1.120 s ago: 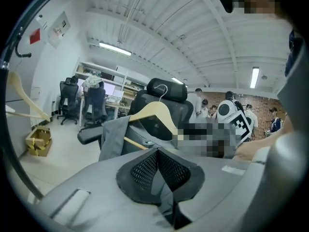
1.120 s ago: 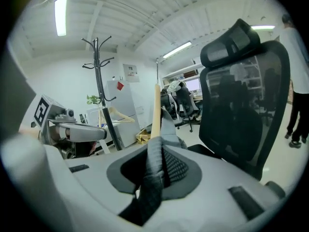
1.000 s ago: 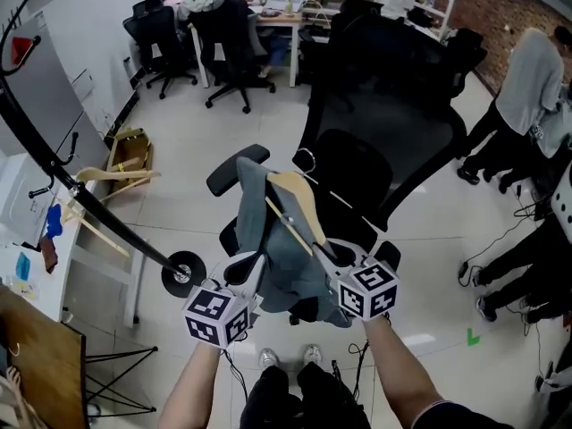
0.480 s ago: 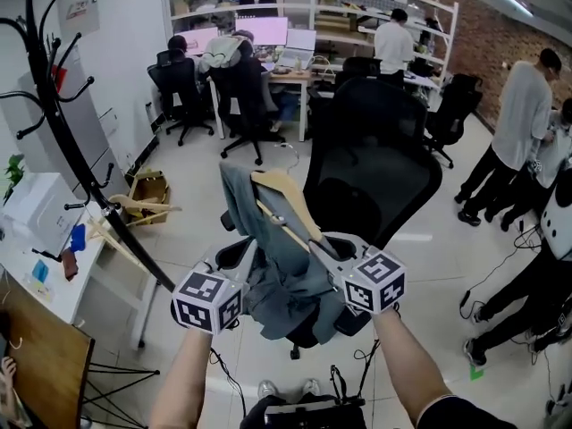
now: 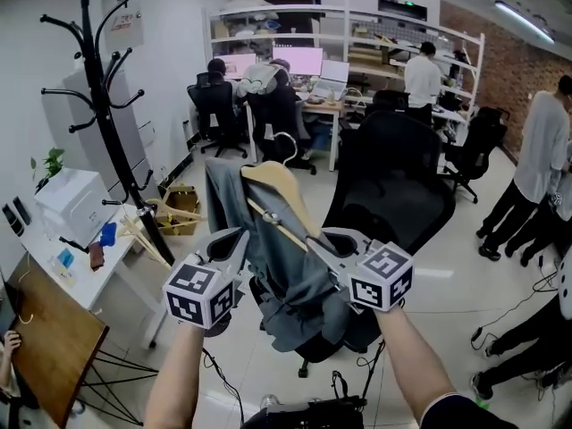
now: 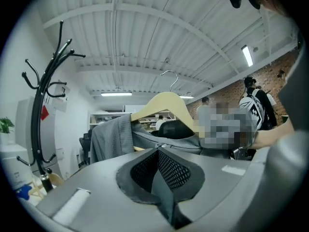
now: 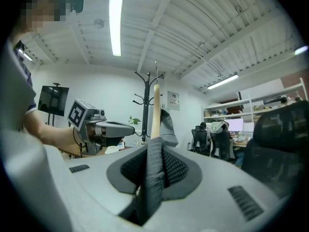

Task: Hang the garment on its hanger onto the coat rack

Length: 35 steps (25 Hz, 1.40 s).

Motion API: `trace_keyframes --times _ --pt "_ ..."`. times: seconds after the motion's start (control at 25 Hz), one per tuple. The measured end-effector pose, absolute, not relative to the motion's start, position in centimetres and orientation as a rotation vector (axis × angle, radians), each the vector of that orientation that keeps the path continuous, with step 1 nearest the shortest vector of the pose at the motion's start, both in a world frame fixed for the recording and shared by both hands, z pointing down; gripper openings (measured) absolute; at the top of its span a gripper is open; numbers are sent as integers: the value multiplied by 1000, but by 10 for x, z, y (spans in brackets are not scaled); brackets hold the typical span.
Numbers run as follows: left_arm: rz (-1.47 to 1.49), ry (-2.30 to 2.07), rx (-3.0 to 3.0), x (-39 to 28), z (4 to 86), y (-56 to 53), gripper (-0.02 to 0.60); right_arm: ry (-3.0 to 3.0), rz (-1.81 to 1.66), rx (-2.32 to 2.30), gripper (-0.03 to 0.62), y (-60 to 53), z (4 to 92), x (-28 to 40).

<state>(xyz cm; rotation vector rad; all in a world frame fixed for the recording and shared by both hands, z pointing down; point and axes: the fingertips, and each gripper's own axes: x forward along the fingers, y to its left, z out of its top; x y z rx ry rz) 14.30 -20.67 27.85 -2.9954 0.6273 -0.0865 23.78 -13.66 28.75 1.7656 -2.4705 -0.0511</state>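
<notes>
A grey garment (image 5: 295, 280) hangs on a wooden hanger (image 5: 277, 186) with a metal hook (image 5: 286, 141), held up in front of me between both grippers. My left gripper (image 5: 237, 244) is shut on a fold of the grey fabric at the garment's left side (image 6: 111, 139). My right gripper (image 5: 323, 244) is shut on fabric at the hanger's right end; the wooden arm (image 7: 155, 110) rises straight from its jaws. The black coat rack (image 5: 100, 123) stands upright at the far left, apart from the garment, and also shows as the coat rack (image 6: 41, 115) in the left gripper view.
A tall black office chair (image 5: 393, 177) stands right behind the garment. A white table with a printer (image 5: 71, 204) and a brown board (image 5: 45, 338) sit at the left. Spare wooden hangers (image 5: 143, 231) lean near the rack's foot. People stand at the right (image 5: 545, 150) and sit at desks behind.
Both grippers have lifted the garment and hanger up from the chair seat. The view has tilted upward, so the whole coat rack now shows upright at the left.
</notes>
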Motion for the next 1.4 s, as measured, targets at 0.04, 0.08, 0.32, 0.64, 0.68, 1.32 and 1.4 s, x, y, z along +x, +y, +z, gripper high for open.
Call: trace_keyframes --times 0.04,0.08,0.32,0.64,0.68,1.32,1.4 --pt "-75 650 -2985 135 271 -209 -14 -2490 -67 1734 77 -140 280 229" --pt "-64 672 -2975 127 264 -210 -14 -2510 -80 1704 77 -143 274 221" --pt "-36 860 -2895 70 238 -213 -14 -2665 -98 1516 77 -164 248 174" --pt "-52 1130 -2791 -7 231 -219 -14 -2798 -81 1242 77 -191 250 109" --pt "-53 1159 -2780 -15 231 -219 -14 -2810 -73 1213 77 -194 253 102" --pt "-110 1467 -2671 -107 253 -220 -14 -2945 11 935 77 -226 268 14" --pt "-109 1475 -2660 -115 252 -223 -14 -2945 3 917 77 -231 266 4"
